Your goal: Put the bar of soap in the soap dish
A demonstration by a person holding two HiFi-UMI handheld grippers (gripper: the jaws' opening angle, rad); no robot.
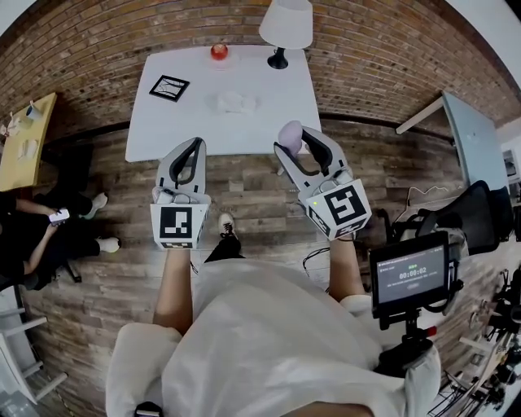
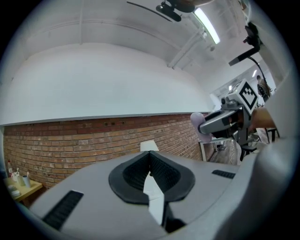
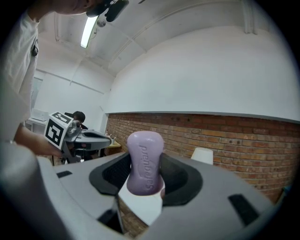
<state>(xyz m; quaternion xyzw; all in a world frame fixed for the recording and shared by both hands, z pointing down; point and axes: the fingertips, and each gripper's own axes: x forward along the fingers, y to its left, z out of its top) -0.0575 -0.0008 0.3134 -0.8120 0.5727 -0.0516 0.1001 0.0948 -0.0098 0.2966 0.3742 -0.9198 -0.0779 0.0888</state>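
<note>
I am holding the R tongs (image 3: 145, 171) closed on the bar of soap (image 3: 144, 161): the purple bar is standing upright btw. the two black pads, its top part sticking out past the tips, w/ embossed letters facing the camera. In the head view the soap is hanging in the air above the wooden floor (image 1: 244, 187), just at the near side of the white counter (image 1: 277, 114), by its right corner. I cannot tell if it is touching the edge.

The L tongs (image 2: 150, 157) are closed too: the pad tips are meeting and nothing is sitting btw. them. This gripper is hovering left of the R one, also at the counter's near edge.

A pale thing that I am taking for the soap dish (image 1: 236, 102) is lying approx. mid-counter, well apart from the soap. A lamp (image 1: 286, 24) is standing at the far edge, w/ a small red thing (image 1: 219, 51) left of it. A black frame (image 1: 169, 88) is lying at the left side. A brick wall (image 1: 366, 57) is running behind.
</note>
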